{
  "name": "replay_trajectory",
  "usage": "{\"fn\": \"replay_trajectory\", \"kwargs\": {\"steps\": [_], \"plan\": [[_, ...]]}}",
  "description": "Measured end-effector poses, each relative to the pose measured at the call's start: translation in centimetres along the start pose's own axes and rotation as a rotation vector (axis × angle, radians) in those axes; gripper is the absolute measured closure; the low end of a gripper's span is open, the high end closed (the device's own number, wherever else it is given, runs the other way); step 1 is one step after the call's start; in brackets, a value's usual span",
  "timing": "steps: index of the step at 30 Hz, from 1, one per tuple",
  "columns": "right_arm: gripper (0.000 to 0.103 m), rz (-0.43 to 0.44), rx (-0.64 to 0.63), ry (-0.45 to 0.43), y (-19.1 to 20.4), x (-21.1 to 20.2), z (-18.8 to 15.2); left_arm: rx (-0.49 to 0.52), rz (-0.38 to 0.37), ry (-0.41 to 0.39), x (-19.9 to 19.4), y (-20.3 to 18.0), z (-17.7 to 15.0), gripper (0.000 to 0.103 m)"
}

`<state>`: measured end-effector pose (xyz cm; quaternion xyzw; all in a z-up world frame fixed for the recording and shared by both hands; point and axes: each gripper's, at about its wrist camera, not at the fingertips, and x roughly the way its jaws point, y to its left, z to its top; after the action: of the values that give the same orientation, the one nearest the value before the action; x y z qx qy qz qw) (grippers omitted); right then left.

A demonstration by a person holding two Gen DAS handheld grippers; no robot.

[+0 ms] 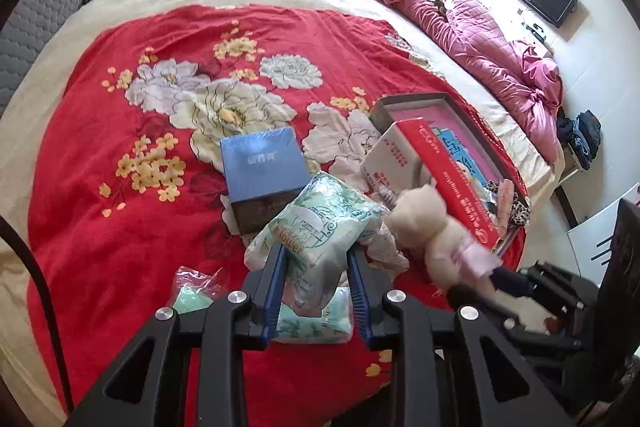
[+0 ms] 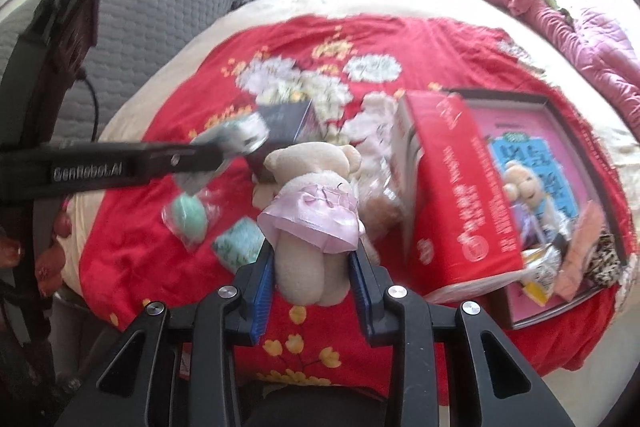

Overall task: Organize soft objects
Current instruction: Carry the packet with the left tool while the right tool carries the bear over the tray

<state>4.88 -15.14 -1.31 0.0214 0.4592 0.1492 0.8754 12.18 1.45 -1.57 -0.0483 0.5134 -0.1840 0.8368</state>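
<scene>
My left gripper (image 1: 316,259) is shut on a white-and-green tissue pack (image 1: 320,223), held above the red flowered blanket (image 1: 140,207). In the right wrist view the same gripper (image 2: 224,151) comes in from the left with the pack (image 2: 240,135) in its jaws. My right gripper (image 2: 314,259) is shut on the legs of a cream teddy bear (image 2: 312,183) in a pink dress, lifted off the bed. The bear (image 1: 428,223) also shows blurred at the right of the left wrist view. A second tissue pack (image 1: 316,323) (image 2: 240,243) lies on the blanket.
A blue box (image 1: 262,167) sits mid-blanket. A red-and-white carton (image 1: 432,163) (image 2: 452,187) leans on an open pink-lined tray (image 2: 560,155) holding small soft items. A green ball in a plastic bag (image 2: 188,215) lies left. A pink quilt (image 1: 480,39) is bunched at the back right.
</scene>
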Motion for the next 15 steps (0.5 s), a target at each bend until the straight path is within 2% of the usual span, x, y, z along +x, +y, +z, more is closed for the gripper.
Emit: {"fn": "replay_trajectory", "kwargs": {"steps": [15], "plan": [[0.068,-0.055,0.054,-0.144,-2.5,-7.1,1.3,0.090,0.012,-0.068,-3.8,-6.6,-0.1,0.072]]}}
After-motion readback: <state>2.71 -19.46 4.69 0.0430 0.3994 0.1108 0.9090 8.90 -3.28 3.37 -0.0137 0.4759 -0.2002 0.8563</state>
